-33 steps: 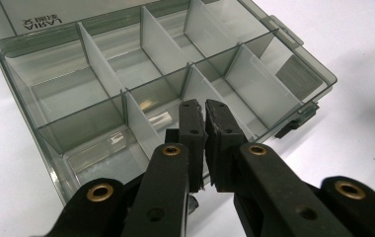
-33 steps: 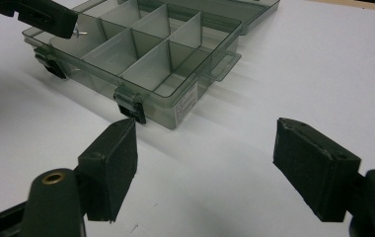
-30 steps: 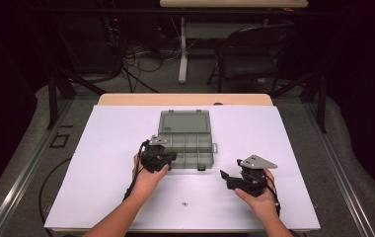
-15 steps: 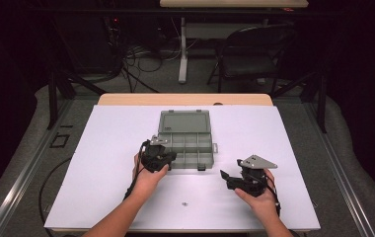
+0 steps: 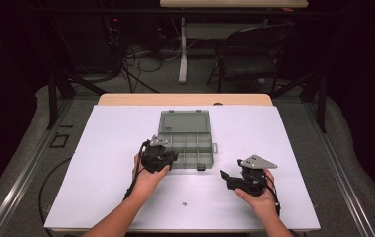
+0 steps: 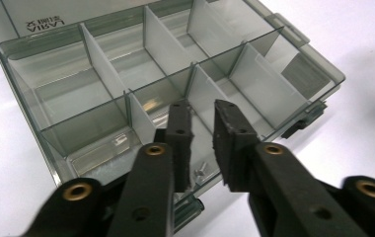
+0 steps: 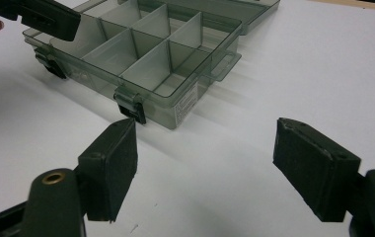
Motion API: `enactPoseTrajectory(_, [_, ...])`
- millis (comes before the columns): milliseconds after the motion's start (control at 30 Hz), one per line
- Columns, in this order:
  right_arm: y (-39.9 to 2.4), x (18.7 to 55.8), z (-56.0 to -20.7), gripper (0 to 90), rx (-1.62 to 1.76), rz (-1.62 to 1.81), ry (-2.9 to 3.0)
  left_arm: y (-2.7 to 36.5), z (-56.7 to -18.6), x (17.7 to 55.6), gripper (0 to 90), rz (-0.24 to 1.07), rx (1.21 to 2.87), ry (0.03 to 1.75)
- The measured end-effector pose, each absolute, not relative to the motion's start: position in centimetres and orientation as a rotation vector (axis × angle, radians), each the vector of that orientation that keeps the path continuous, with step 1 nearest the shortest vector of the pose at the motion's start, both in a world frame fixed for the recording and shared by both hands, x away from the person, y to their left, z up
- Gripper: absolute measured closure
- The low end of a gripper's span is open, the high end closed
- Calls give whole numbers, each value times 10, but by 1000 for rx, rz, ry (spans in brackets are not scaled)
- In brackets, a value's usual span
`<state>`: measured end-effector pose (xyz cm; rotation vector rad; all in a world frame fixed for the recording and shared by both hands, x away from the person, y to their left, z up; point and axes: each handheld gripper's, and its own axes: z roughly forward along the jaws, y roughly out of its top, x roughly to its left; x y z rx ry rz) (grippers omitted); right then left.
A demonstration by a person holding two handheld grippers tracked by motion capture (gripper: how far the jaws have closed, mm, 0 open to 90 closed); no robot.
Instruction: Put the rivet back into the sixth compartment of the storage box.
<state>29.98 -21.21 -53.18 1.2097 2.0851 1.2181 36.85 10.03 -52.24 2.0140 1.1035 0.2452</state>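
White table [image 5: 101,163]; left hand-held gripper [image 6: 203,128] jaws just opening over screw [image 6: 199,171]; box [image 5: 185,143] label unreadable.

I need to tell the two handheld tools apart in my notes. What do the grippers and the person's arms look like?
Both are black. The left gripper and right gripper each have two flat, rectangular black jaws on arms with brass-coloured rivets. The right one carries a grey three-cornered plate on top. A black cable trails from the left one. The forearms are bare, no sleeves.

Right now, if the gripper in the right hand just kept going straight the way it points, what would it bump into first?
Probably the compartment box. The right gripper, jaws wide open, points over bare white table toward the box's near corner with the latch. Depth is hard to judge.
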Motion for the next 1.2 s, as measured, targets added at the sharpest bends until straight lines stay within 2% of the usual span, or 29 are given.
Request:
enactPoseTrajectory(300, [-212, 299, -532, 244, 1211, 1212, 2088, 106, -518, 359, 499, 253, 1982, 1058])
enactPoseTrajectory(433, [-212, 299, -532, 244, 1208, 1213, 2088, 110, -519, 353, 423, 286, 1991, 1046])
enactPoseTrajectory(633, [-212, 299, -532, 244, 1211, 1214, 2085, 118, -519, 339, 394, 270, 1987, 1038])
enactPoseTrajectory(867, [-212, 299, -532, 244, 1212, 1213, 2085, 123, -519, 318, 394, 301, 1991, 1005])
enactPoseTrajectory(1200, [-212, 300, -533, 245, 1211, 1206, 2084, 127, -526, 299, 413, 261, 1976, 993])
